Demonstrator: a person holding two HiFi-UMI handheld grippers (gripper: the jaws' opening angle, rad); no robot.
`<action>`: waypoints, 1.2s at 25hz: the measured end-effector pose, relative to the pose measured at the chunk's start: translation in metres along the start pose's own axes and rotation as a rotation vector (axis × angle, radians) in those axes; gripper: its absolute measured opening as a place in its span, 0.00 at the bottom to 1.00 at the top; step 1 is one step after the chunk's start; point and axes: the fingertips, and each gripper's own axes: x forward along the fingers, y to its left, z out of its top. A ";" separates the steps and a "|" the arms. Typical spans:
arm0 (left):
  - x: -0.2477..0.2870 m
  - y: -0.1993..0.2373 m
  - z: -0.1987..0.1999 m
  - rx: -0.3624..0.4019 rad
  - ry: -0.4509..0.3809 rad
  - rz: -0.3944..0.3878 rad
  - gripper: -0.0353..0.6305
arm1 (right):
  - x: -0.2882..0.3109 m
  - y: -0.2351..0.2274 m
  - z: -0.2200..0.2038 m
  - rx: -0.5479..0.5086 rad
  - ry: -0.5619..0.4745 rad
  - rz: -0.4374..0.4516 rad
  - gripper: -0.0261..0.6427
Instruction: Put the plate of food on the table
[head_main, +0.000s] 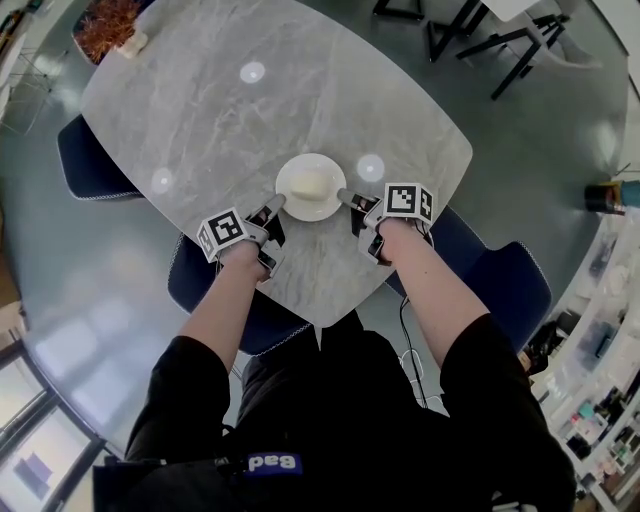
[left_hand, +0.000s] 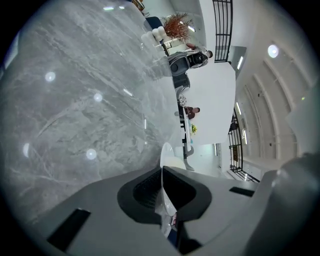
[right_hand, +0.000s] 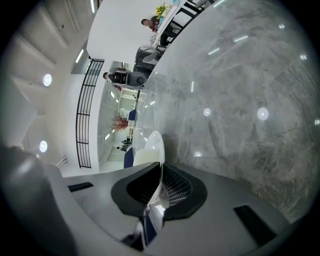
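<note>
plate (head_main: 311, 187), white, with pale food (head_main: 312, 184): sits over the grey marble tabletop (head_main: 250, 110), toward its near edge. pinched at the left rim by the left hand-held gripper (head_main: 274, 206) and at the right rim by the right hand-held gripper (head_main: 350, 197); both sets of jaws pressed onto the thin rim, edge-on. held from opposite sides, probably to keep it level and the food in place. cannot tell whether resting on the tabletop or hovering just above. food hard to identify, only a pale lump in the head view. in both gripper views, just a sliver of plate past the jaws.
</note>
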 end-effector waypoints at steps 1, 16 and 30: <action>0.001 0.001 0.000 -0.007 -0.001 0.008 0.07 | 0.001 -0.001 0.001 0.003 0.005 -0.008 0.06; 0.005 0.012 -0.002 -0.007 0.021 0.116 0.08 | 0.007 -0.014 -0.001 0.039 0.037 -0.093 0.06; 0.001 0.018 -0.002 0.069 0.042 0.181 0.11 | -0.002 -0.021 0.006 -0.018 -0.018 -0.158 0.08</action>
